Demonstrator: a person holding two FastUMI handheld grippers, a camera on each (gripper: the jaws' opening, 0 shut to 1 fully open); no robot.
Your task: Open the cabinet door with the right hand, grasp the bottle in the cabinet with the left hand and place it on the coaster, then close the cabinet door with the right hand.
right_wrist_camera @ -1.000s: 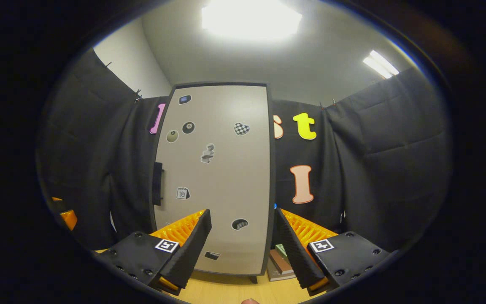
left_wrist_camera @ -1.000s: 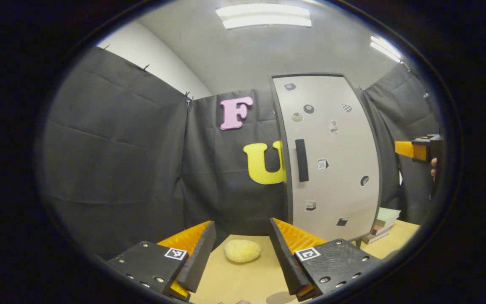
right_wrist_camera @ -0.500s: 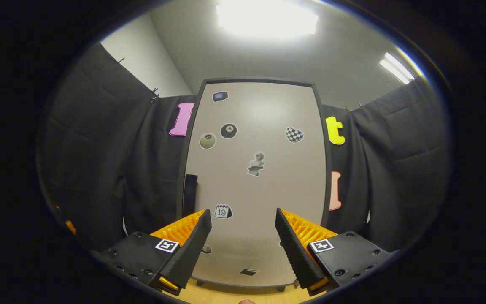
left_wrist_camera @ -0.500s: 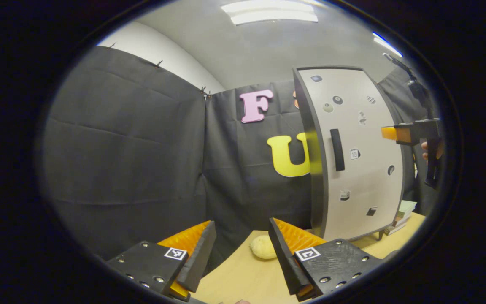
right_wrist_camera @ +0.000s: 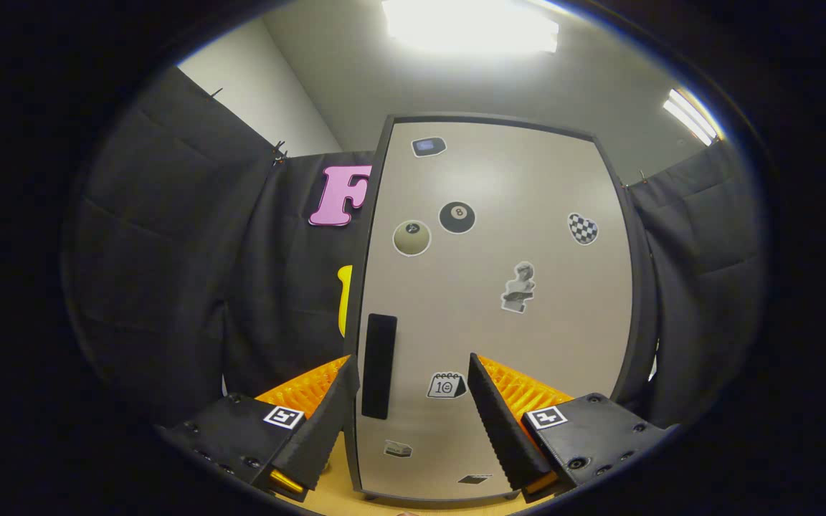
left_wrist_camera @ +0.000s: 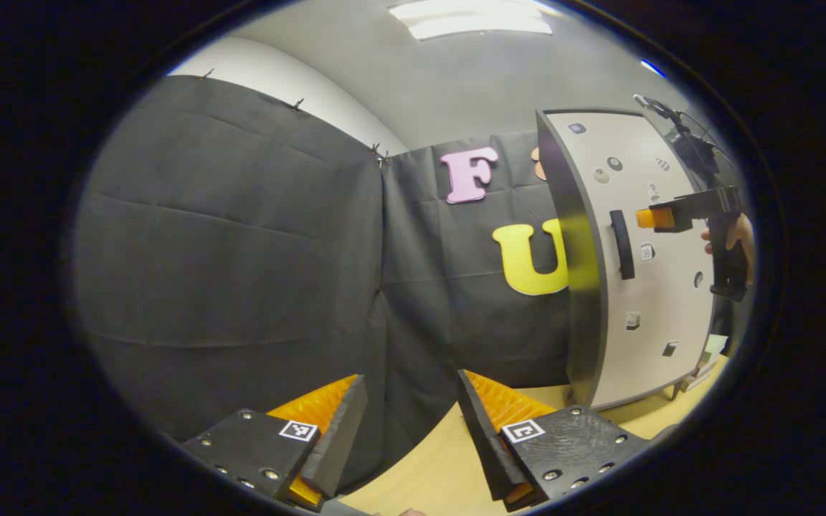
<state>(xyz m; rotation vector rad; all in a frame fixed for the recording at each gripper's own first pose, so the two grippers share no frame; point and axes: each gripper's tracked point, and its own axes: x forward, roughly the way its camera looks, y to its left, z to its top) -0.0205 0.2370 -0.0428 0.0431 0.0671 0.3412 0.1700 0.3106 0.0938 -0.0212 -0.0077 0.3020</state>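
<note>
Booth tabletop (left_wrist_camera: pixel 449 459) | your right hand-held gripper (right_wrist_camera: pixel 413 401) gapes empty, closed cabinet door (right_wrist_camera: pixel 492 308) dead ahead, handle (right_wrist_camera: pixel 378 365) between its fingers, apart | your left hand-held gripper (left_wrist_camera: pixel 409 423) open, door edge forward-right

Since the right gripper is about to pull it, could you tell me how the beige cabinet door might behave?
The beige cabinet door looks like a flat rigid panel, so it likely swings stiffly. Its black bar handle seems smooth, perhaps slippery. The tall cabinet stands on small feet and might shift.
</note>
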